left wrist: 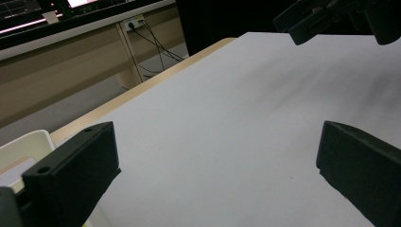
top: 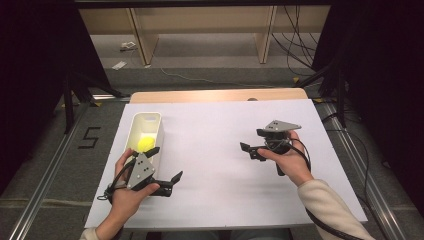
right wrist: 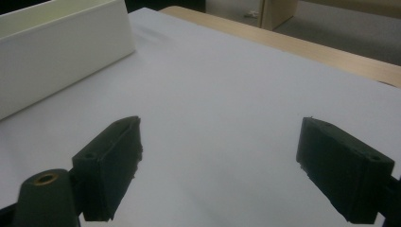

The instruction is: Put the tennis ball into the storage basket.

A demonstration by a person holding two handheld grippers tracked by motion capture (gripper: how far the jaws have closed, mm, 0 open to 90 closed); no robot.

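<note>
Yellow ball (top: pixel 146 144) is lying inside white bin (top: pixel 134 131), beside left gripper (top: pixel 166 165), which is gaping empty. Right gripper (top: pixel 249 142), also spread and empty, is hovering well apart over white paper (top: pixel 215 165).

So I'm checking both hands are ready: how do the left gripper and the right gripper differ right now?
The left gripper sits beside the white bin that holds the yellow ball; the right gripper is out over the bare white sheet. In the high view the left gripper points right, the right gripper points left. Both have jaws open and hold nothing.
</note>
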